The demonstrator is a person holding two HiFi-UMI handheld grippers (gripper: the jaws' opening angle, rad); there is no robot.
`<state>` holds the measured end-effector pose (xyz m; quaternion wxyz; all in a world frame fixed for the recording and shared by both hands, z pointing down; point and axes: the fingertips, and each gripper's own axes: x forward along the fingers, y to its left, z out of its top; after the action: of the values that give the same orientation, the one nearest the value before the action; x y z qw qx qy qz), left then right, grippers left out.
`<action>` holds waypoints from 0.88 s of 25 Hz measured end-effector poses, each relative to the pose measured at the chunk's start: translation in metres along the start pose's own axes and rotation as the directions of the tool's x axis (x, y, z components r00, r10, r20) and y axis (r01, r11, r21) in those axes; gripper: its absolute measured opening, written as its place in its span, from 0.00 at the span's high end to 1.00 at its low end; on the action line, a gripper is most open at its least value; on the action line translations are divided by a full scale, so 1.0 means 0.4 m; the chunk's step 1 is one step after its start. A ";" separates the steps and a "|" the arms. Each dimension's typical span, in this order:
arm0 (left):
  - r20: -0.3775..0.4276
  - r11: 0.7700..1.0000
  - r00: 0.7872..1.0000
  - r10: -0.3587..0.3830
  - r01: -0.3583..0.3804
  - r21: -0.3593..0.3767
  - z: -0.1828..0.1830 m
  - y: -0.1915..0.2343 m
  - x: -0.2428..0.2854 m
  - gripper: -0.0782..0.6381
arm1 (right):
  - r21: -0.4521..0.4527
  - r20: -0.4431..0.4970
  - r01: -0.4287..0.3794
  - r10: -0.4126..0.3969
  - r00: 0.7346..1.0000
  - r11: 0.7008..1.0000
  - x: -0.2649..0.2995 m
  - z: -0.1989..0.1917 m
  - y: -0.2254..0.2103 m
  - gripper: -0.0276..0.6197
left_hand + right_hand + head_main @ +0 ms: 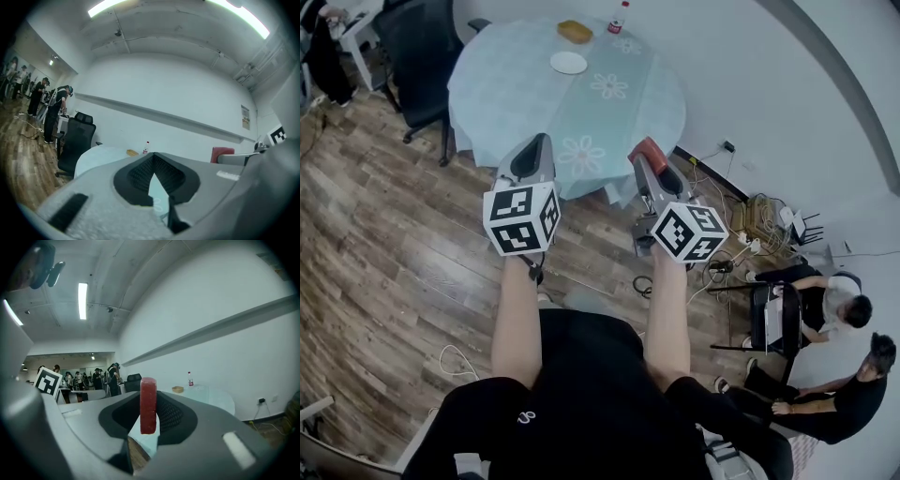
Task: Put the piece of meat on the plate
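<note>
A white plate (569, 63) lies on the far half of a round table (506, 84) with a pale blue flowered cloth. My right gripper (649, 157) hovers over the table's near edge, shut on a red slab of meat (645, 150). In the right gripper view the meat (148, 405) stands upright, clamped between the jaws of that gripper (148, 399). Level with it and to its left, my left gripper (537, 150) also hangs at the near edge. Its jaws meet at the tips (153, 158) with nothing between them.
A brown tray-like thing (575, 31) and a red-capped bottle (619, 19) stand at the table's far side. A black office chair (417, 56) is left of the table. Cables and a power strip (741, 239) litter the floor at right, where two people (834, 309) sit.
</note>
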<state>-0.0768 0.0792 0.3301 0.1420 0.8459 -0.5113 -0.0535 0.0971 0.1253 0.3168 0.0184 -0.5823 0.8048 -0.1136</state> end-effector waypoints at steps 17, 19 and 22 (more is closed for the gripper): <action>-0.003 0.999 1.000 -0.013 0.013 0.038 0.025 0.070 0.133 0.90 | -0.005 0.043 -0.014 0.014 0.999 1.000 0.150 0.036 -0.060 0.80; -0.004 0.999 1.000 0.001 -0.001 0.042 0.027 0.090 0.165 0.90 | 0.001 0.044 -0.019 0.019 0.999 1.000 0.191 0.041 -0.082 0.80; -0.009 0.998 1.000 -0.004 0.004 0.062 0.026 0.098 0.230 0.90 | 0.020 0.049 -0.026 0.025 0.998 0.999 0.261 0.048 -0.120 0.80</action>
<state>-0.0691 -0.0209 0.3368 0.1180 0.8511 -0.5104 -0.0340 0.1113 0.0097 0.3186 0.0457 -0.5742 0.8104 -0.1076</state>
